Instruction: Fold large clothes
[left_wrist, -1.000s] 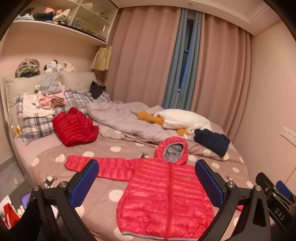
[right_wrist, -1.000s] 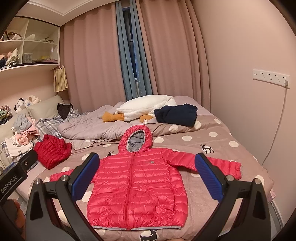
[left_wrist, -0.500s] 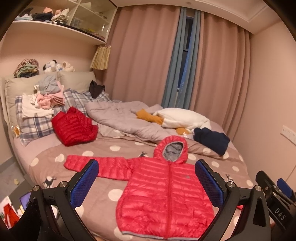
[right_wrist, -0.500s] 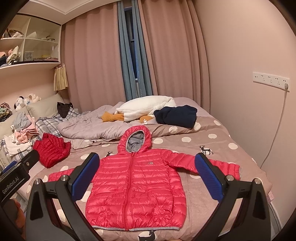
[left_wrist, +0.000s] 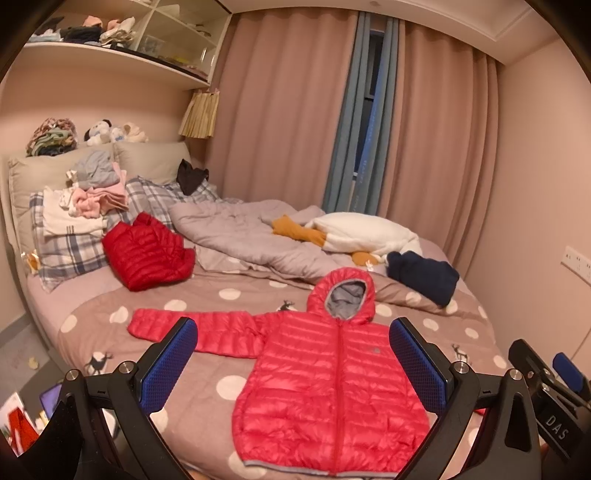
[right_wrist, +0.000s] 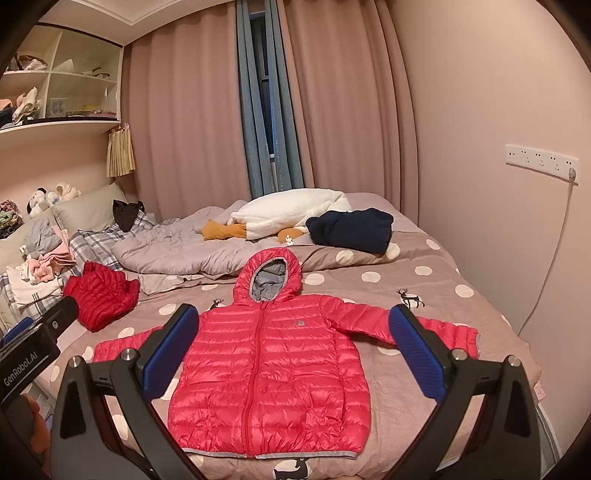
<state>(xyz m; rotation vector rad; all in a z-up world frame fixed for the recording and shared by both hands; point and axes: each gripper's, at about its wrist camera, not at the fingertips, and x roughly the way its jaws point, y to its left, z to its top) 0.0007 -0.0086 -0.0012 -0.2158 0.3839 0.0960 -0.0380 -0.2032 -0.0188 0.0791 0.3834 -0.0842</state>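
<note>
Both grippers, left (left_wrist: 293, 363) and right (right_wrist: 291, 350), held jaws wide above the red quilted hooded jacket (right_wrist: 269, 373) (slippery fabric); a shallow pinch could slip.

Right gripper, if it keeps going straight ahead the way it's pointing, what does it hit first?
Most likely the pink puffer jacket spread flat on the bed. The open right gripper frames its zipped chest, with nothing visible in between, though fisheye depth is hard to judge.
</note>
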